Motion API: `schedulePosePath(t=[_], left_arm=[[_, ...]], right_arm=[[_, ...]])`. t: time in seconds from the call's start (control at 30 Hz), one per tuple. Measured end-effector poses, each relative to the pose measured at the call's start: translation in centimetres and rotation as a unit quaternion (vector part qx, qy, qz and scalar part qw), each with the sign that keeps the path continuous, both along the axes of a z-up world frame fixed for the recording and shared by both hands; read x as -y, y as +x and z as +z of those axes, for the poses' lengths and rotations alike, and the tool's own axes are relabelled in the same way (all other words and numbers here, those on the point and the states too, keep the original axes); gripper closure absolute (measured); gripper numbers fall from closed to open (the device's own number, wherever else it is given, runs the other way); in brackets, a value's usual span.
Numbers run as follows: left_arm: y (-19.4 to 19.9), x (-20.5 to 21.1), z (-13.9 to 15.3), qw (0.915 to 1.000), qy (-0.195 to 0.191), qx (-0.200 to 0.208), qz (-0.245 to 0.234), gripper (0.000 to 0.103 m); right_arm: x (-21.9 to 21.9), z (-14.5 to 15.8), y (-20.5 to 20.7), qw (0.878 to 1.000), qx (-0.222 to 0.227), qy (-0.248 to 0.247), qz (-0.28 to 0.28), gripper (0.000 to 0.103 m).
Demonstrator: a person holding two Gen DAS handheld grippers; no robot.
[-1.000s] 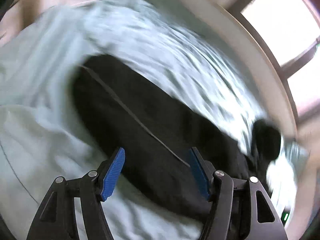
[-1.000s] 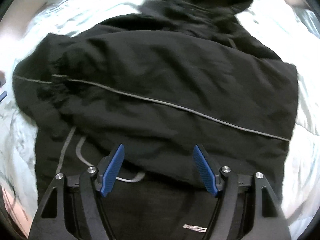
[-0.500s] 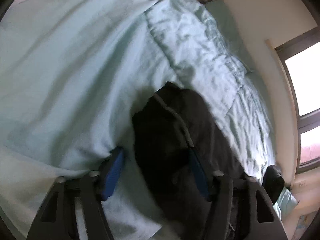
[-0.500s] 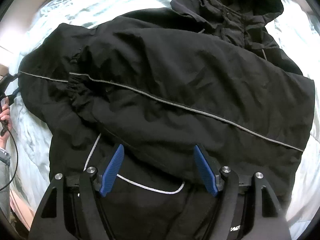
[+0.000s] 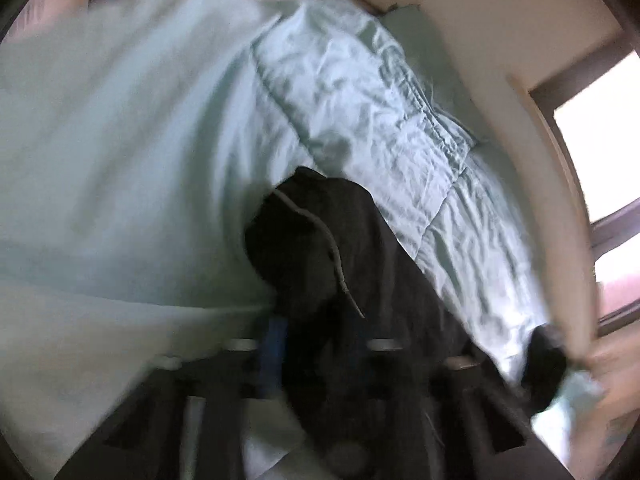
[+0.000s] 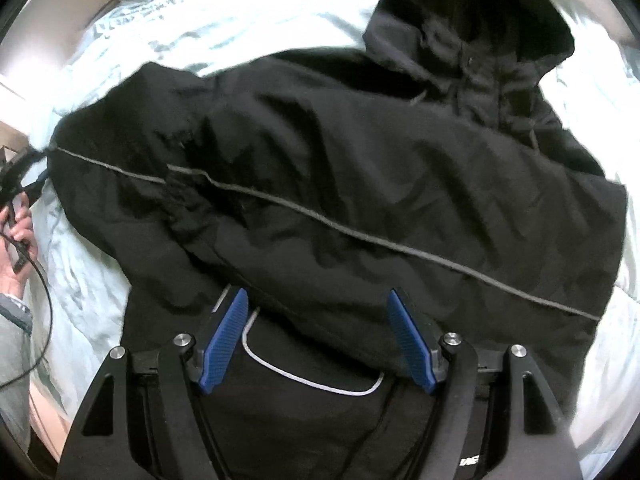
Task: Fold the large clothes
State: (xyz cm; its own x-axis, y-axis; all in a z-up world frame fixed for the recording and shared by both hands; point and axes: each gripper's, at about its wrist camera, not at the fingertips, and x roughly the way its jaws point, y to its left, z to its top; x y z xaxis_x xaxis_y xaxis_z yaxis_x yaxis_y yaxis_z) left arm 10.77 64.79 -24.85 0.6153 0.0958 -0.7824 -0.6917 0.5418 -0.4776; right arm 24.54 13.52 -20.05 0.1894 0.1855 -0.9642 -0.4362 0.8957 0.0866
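A large black jacket (image 6: 340,184) lies spread on the pale green bed cover (image 6: 200,12), its hood (image 6: 472,28) at the top and a grey stripe (image 6: 360,236) across it. My right gripper (image 6: 318,340) hangs open above the hem, over a white cord (image 6: 312,380), with nothing between the pads. In the blurred left wrist view my left gripper (image 5: 316,344) is closing on a bunched end of the jacket (image 5: 320,240); black cloth fills the gap and hides one pad. That gripper (image 6: 24,176) also shows at the jacket's far left tip, held by a hand (image 6: 20,240).
A crumpled quilt (image 5: 360,112) lies along the cream wall (image 5: 500,32) beyond the jacket. A bright window (image 5: 600,120) is at the right. A thin black cable (image 6: 44,300) hangs from the hand, beside a grey sleeve (image 6: 12,340).
The left gripper's jaws have drawn together around the jacket's end, which was loose between them before. The right gripper has risen a little, so more of the jacket and the hood shows.
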Motion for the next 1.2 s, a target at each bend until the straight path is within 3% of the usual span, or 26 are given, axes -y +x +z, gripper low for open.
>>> schedulePosePath(t=[0.13, 0.2, 0.3, 0.5, 0.6, 0.77, 0.93, 1.07, 1.2], left_arm=[[-0.6, 4.4, 6.3, 0.994, 0.107, -0.003, -0.024, 0.093], [-0.8, 6.7, 8.9, 0.9894, 0.139, 0.004, -0.041, 0.093], [-0.4, 10.7, 12.6, 0.9817, 0.173, 0.02, -0.077, 0.093], [2.0, 18.3, 17.1, 0.9672, 0.197, 0.05, -0.153, 0.094], [3.5, 22.9, 18.3, 0.9568, 0.206, 0.055, -0.198, 0.096], [6.8, 31.9, 20.1, 0.9301, 0.212, 0.07, -0.292, 0.099], [9.7, 39.9, 19.8, 0.9048, 0.216, 0.06, -0.362, 0.099], [10.9, 44.4, 19.1, 0.8932, 0.215, 0.041, -0.393, 0.099], [11.5, 46.2, 17.9, 0.8911, 0.206, 0.015, -0.404, 0.096]], right_arm=[[-0.1, 2.9, -0.1, 0.999, 0.04, -0.023, 0.0, 0.029], [0.1, 3.9, -0.2, 0.999, 0.05, -0.019, -0.001, 0.029], [0.6, 4.9, 0.0, 0.998, 0.058, -0.019, -0.006, 0.029], [4.1, 6.9, -0.4, 0.995, 0.086, -0.042, -0.035, 0.029], [6.7, 8.6, -0.7, 0.991, 0.111, -0.046, -0.057, 0.029], [12.3, 10.8, -0.7, 0.986, 0.12, -0.021, -0.111, 0.029], [18.2, 11.2, -1.3, 0.979, 0.124, -0.009, -0.16, 0.029], [21.6, 11.2, -1.9, 0.975, 0.126, -0.01, -0.183, 0.029], [23.9, 11.1, -1.9, 0.972, 0.124, -0.01, -0.198, 0.029]])
